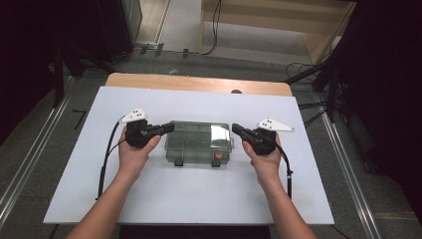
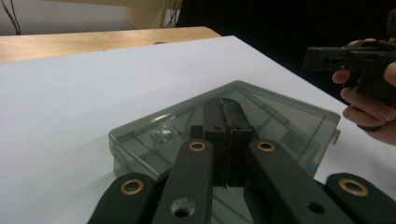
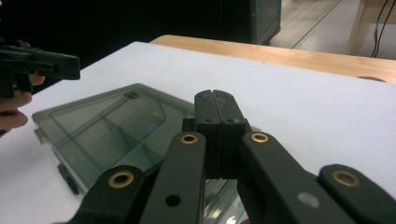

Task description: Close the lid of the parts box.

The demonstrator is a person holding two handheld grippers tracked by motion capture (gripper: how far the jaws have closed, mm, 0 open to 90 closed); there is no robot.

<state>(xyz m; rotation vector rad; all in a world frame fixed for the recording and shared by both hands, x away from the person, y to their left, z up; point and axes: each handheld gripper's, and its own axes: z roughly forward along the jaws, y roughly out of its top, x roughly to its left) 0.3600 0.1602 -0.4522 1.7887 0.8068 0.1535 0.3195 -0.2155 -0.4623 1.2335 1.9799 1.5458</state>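
A clear, grey-tinted plastic compartment box (image 1: 199,143) with its lid closed lies in the middle of the white table. My left gripper (image 1: 170,127) is shut and empty, its tips over the box's left end. My right gripper (image 1: 235,129) is shut and empty too, its tips at the box's right end. In the left gripper view the closed jaws (image 2: 227,109) hover over the box lid (image 2: 275,114), with the other hand's gripper (image 2: 348,58) at upper right. In the right gripper view the shut jaws (image 3: 215,105) sit above the box's near corner (image 3: 116,126). Touch with the box cannot be told.
The white tabletop (image 1: 189,194) has open room in front of the box and at both sides. A wooden strip (image 1: 199,82) runs along the far edge. Cables trail from both grippers. Dark floor rails flank the table.
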